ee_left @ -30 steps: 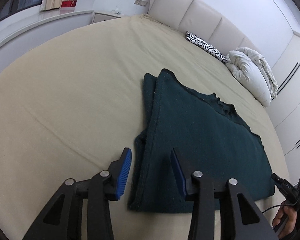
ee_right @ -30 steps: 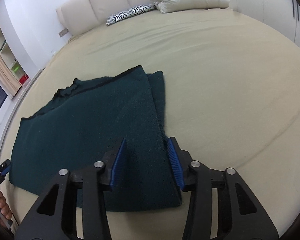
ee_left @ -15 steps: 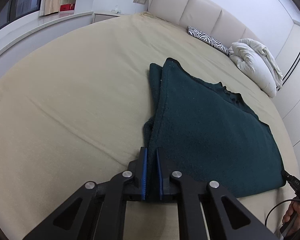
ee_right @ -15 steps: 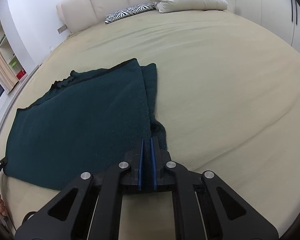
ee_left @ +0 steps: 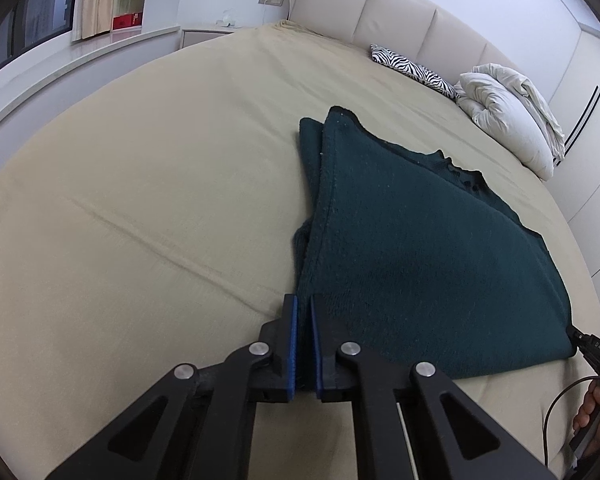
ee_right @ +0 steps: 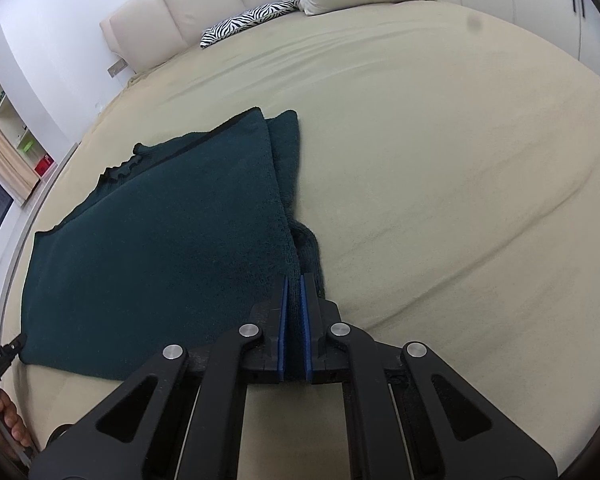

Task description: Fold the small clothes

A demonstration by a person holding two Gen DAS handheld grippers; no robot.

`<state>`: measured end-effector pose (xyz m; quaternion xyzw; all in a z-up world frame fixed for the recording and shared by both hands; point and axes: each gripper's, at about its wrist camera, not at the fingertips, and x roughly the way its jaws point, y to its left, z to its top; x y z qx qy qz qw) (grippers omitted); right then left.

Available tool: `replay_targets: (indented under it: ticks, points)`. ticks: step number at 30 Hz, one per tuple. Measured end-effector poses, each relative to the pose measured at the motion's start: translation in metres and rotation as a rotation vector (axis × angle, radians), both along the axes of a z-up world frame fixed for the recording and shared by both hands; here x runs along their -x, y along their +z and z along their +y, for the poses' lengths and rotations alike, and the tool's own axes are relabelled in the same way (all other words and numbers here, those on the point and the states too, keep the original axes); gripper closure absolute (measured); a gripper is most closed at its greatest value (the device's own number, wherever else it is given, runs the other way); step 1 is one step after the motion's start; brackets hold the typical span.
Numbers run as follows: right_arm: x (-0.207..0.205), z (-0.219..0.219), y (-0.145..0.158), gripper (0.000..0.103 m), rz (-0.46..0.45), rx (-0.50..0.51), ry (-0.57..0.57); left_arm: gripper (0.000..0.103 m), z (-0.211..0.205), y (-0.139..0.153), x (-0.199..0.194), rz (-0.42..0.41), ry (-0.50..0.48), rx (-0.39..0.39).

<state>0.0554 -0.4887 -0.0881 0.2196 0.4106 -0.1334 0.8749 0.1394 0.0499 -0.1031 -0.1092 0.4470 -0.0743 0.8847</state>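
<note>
Only readable text: small white letters "DAS" on the black tip of the right gripper (ee_left: pixel 594 350), seen in the left wrist view just past the near corner of the dark green sweater (ee_left: pixel 420 248). In the right wrist view the left gripper (ee_right: pixel 0 360) near the sweater (ee_right: pixel 160 240) corner carries a small white marking too, too blurred to read. No other labels, brands or numbers legible.

Black skeletal left claw (ee_left: pixel 304 312) and right claw (ee_right: pixel 294 286), blue pads, silver screws.
</note>
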Motion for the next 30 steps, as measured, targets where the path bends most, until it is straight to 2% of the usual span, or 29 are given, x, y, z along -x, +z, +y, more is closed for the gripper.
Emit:
replay_targets:
  ticks: [8, 11, 15, 20, 23, 28, 30]
  points:
    - [0.0, 0.002, -0.002, 0.098, -0.004, 0.006, -0.006, 0.095, -0.001, -0.004, 0.007, 0.004, -0.001, -0.004]
    - [-0.004, 0.002, -0.005, 0.098, 0.014, 0.015, 0.009, 0.094, 0.003, -0.009, -0.001, 0.021, 0.017, 0.029]
    - [0.0, -0.003, -0.006, 0.098, 0.002, -0.021, -0.003, 0.09, 0.004, -0.008, -0.001, 0.021, 0.016, 0.043]
    - [0.007, 0.007, -0.001, 0.098, 0.014, 0.036, -0.016, 0.087, 0.007, -0.009, -0.001, 0.023, 0.012, 0.062]
    - [0.011, 0.008, -0.002, 0.098, 0.01, 0.029, -0.03, 0.087, 0.006, -0.007, -0.001, 0.024, 0.011, 0.054]
    - [0.011, 0.007, -0.005, 0.098, 0.011, 0.011, -0.009, 0.076, 0.01, 0.006, 0.002, 0.027, 0.04, 0.038]
    - [0.011, 0.005, -0.003, 0.097, 0.005, 0.0, -0.005, 0.076, 0.009, 0.023, 0.006, -0.015, 0.055, 0.009]
